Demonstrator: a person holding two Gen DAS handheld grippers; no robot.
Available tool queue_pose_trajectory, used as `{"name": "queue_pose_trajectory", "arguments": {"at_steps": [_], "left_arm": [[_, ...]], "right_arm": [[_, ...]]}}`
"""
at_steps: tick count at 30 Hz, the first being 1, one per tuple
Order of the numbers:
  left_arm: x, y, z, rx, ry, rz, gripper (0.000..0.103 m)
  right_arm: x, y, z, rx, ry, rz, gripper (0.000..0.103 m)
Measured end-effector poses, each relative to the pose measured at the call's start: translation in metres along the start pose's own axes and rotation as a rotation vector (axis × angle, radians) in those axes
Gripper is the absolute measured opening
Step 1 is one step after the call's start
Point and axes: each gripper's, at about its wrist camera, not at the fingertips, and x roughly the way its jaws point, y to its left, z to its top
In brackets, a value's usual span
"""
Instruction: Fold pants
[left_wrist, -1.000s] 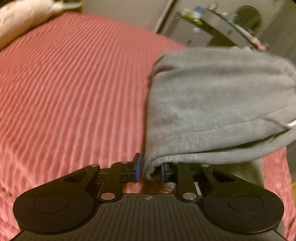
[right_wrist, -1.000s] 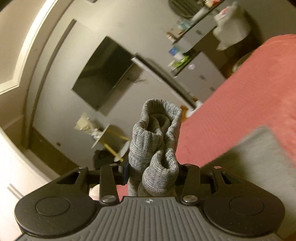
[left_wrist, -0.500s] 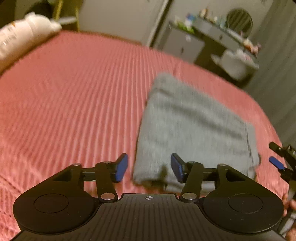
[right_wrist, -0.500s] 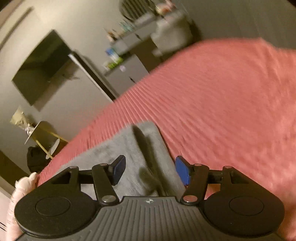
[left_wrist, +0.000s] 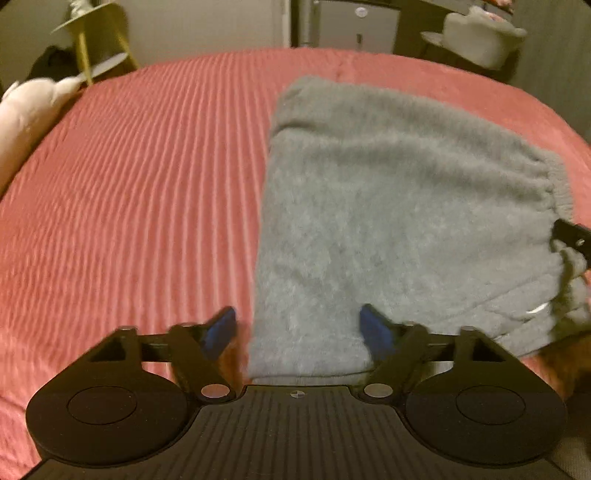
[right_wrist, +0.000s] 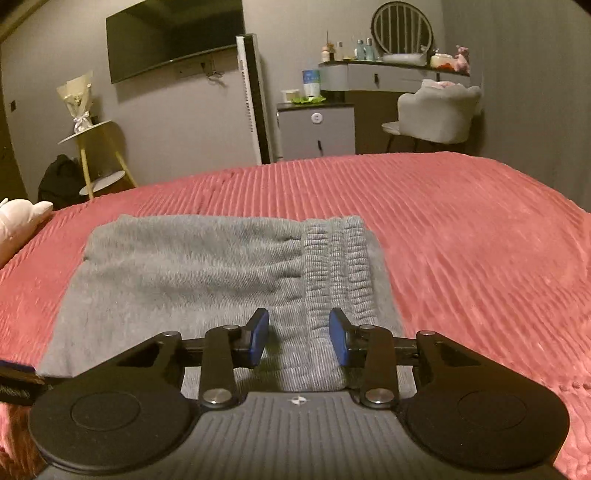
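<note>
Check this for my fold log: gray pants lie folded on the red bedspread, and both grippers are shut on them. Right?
Not quite. The pants lie folded on the bedspread, but both grippers are open: the left gripper in the left wrist view, the right gripper in the right.

pants (left_wrist: 388, 206) blurred | near edge hidden behind left tool (left_wrist: 297, 328)

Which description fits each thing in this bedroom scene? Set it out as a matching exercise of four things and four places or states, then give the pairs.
1. grey pants
2. left gripper
3. television
4. pink bedspread

A. mounted on the wall
B. open, at the near edge of the cloth
C. folded flat on the bed
D. ribbed, beneath the clothing

Pairs: 1-C, 2-B, 3-A, 4-D
</note>
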Motion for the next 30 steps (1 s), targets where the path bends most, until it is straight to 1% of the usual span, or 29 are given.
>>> {"name": "queue_pose_trajectory", "arguments": {"at_steps": [1,2,3,5,9,11,13,15,17,18,19,20,21,22,23,24,25,26,27,29,30], "left_arm": [[-0.006,0.002,0.005,-0.011,-0.023,-0.026,0.061],[-0.013,0.005,0.013,-0.029,-0.059,-0.041,0.062],[-0.018,0.009,0.020,-0.043,-0.092,-0.041,0.062],[-0.023,0.013,0.043,-0.067,-0.155,-0.016,0.066],[-0.012,0.013,0.088,-0.086,-0.230,0.048,0.066],[0.006,0.009,0.111,-0.100,-0.238,0.058,0.067],[0.025,0.005,0.126,-0.104,-0.237,0.073,0.069],[0.043,0.001,0.132,-0.085,-0.191,0.116,0.069],[0.057,-0.007,0.128,0.003,-0.127,0.125,0.069],[0.059,-0.012,0.124,0.055,-0.124,0.138,0.069],[0.060,-0.018,0.117,0.120,-0.141,0.163,0.069],[0.061,-0.025,0.111,0.185,-0.168,0.188,0.069],[0.062,-0.028,0.107,0.224,-0.186,0.198,0.069],[0.065,-0.030,0.106,0.242,-0.192,0.201,0.069],[0.068,-0.029,0.108,0.233,-0.184,0.195,0.071],[0.071,-0.029,0.110,0.210,-0.172,0.189,0.074],[0.074,-0.026,0.114,0.180,-0.160,0.185,0.076],[0.076,-0.025,0.118,0.154,-0.154,0.184,0.079],[0.078,-0.023,0.120,0.137,-0.155,0.186,0.082],[0.083,-0.022,0.128,0.121,-0.181,0.211,0.083],[0.089,-0.021,0.131,0.118,-0.186,0.230,0.083]], "right_arm": [[-0.003,-0.008,-0.002,0.014,0.001,0.006,0.035],[-0.009,-0.009,-0.005,0.030,-0.002,0.013,0.035],[-0.009,-0.012,-0.004,0.048,-0.004,0.024,0.035],[-0.014,-0.015,-0.009,0.097,-0.010,0.055,0.037],[-0.015,-0.030,-0.005,0.191,-0.019,0.110,0.038],[-0.014,-0.033,-0.006,0.221,-0.023,0.124,0.038],[-0.014,-0.033,-0.007,0.227,-0.026,0.127,0.038],[-0.014,-0.031,-0.008,0.219,-0.029,0.122,0.038],[-0.014,-0.029,-0.008,0.209,-0.034,0.115,0.038],[-0.015,-0.028,-0.008,0.206,-0.040,0.110,0.037],[-0.018,-0.026,-0.008,0.196,-0.048,0.103,0.037],[-0.023,-0.024,-0.007,0.180,-0.067,0.075,0.042],[-0.028,-0.022,-0.006,0.165,-0.101,0.019,0.052],[-0.034,-0.022,-0.005,0.157,-0.141,-0.039,0.058],[-0.035,-0.026,-0.004,0.166,-0.161,-0.061,0.067],[-0.031,-0.030,-0.003,0.183,-0.140,-0.063,0.069],[-0.022,-0.033,-0.002,0.198,-0.091,-0.072,0.069],[-0.008,-0.036,-0.003,0.217,-0.009,-0.087,0.071],[-0.001,-0.038,-0.003,0.237,0.021,-0.094,0.082],[0.004,-0.041,-0.003,0.262,0.012,-0.133,0.095],[0.006,-0.042,-0.003,0.270,0.017,-0.147,0.097]]}}
